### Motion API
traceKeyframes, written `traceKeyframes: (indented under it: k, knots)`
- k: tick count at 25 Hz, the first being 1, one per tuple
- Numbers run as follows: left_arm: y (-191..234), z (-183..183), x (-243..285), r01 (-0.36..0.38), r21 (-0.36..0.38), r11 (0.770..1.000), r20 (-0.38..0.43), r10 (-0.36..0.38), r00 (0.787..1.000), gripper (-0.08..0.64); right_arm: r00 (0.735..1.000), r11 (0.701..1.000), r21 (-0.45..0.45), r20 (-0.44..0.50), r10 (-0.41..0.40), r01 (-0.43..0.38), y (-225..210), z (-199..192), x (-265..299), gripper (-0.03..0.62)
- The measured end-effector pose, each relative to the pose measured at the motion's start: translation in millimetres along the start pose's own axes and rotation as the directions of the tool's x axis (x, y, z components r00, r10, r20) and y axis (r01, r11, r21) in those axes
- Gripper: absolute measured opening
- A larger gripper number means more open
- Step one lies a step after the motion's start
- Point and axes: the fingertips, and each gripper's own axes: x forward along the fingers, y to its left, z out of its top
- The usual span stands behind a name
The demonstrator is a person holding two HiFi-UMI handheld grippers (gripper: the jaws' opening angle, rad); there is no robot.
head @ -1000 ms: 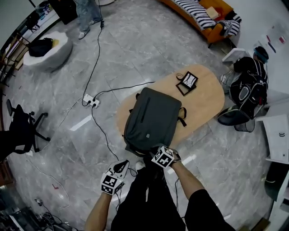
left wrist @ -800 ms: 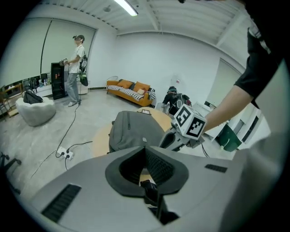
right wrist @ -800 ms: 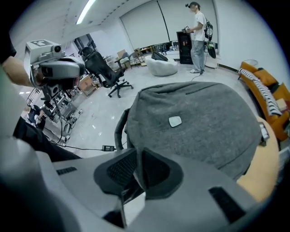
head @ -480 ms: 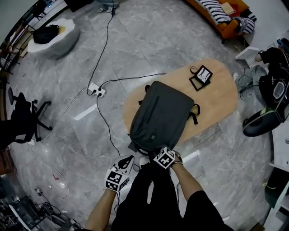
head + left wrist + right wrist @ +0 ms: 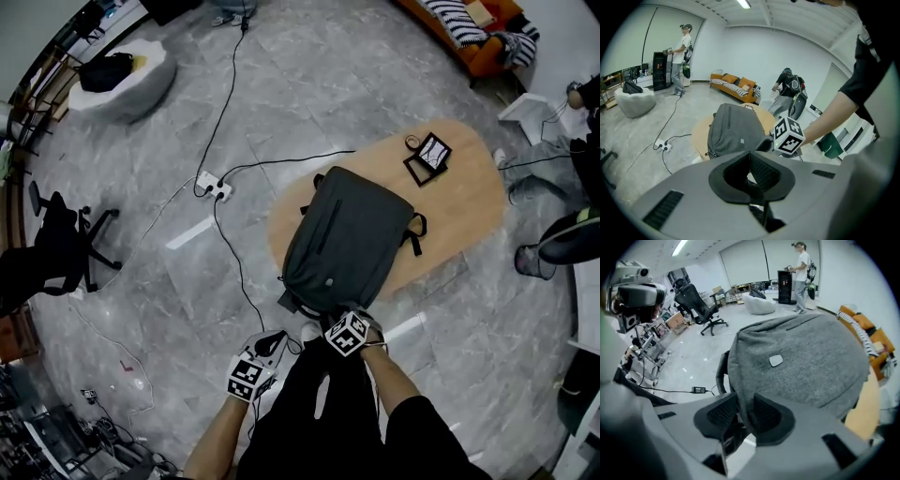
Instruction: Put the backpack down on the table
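The grey backpack (image 5: 352, 239) lies flat on the oval wooden table (image 5: 469, 197), with its near end over the table's edge. My right gripper (image 5: 333, 319) is at that near end. In the right gripper view, the backpack (image 5: 801, 357) fills the frame and its fabric edge runs between the jaws of the right gripper (image 5: 745, 411). Those jaws have just been opening and stand apart around the fabric. My left gripper (image 5: 272, 342) hangs shut and empty to the left, off the table. In the left gripper view, the left gripper (image 5: 750, 157) points toward the backpack (image 5: 733, 129).
A black-framed picture (image 5: 428, 157) lies on the table's far part. On the floor are a power strip (image 5: 214, 186) with cables, an office chair (image 5: 56, 248) at the left and a white beanbag (image 5: 122, 75) far left. A person (image 5: 680, 58) stands at the back.
The head view has shifted a little. Both grippers sit slightly lower in the frame. The backpack keeps its place on the table.
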Motion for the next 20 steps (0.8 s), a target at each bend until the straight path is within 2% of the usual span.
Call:
traceKeyframes:
  k: [2, 4, 5, 8, 11, 14, 17, 20]
  knots:
    - [-4, 6, -5, 0.005, 0.004, 1.000, 0.016, -0.006, 1.000, 0.015, 0.996, 0.994, 0.060, 0.021, -0.092, 0.091, -4, 0, -14, 0.122]
    - [-11, 16, -11, 0.015, -0.004, 1.000, 0.041, -0.015, 0.999, 0.015, 0.984, 0.970, 0.192, 0.067, -0.167, 0.151, -10, 4, -39, 0.072]
    - [-15, 22, -14, 0.021, -0.010, 1.000, 0.058, -0.020, 0.998, 0.015, 0.976, 0.948, 0.274, 0.095, -0.195, 0.163, -14, 6, -54, 0.070]
    - [-26, 39, -19, 0.039, -0.022, 0.999, 0.118, -0.036, 0.992, 0.015, 0.952, 0.870, 0.469, 0.167, -0.258, 0.153, -26, 7, -92, 0.041]
    - [-39, 57, -24, 0.069, -0.033, 0.997, 0.165, -0.062, 0.984, 0.015, 0.946, 0.818, 0.563, 0.183, -0.267, 0.121, -28, 5, -129, 0.018]
    - [-55, 74, -38, 0.063, -0.040, 0.997, 0.218, -0.053, 0.975, 0.015, 0.943, 0.802, 0.591, 0.213, -0.254, 0.083, -18, 5, -170, 0.012]
    - [-66, 91, -52, 0.024, -0.041, 0.999, 0.268, -0.013, 0.963, 0.015, 0.948, 0.811, 0.584, 0.252, -0.193, 0.010, -3, 6, -197, 0.012]
    - [-80, 97, -61, -0.009, -0.056, 0.998, 0.285, 0.025, 0.958, 0.015, 0.928, 0.826, 0.563, 0.303, -0.218, 0.010, 11, 2, -223, 0.011]
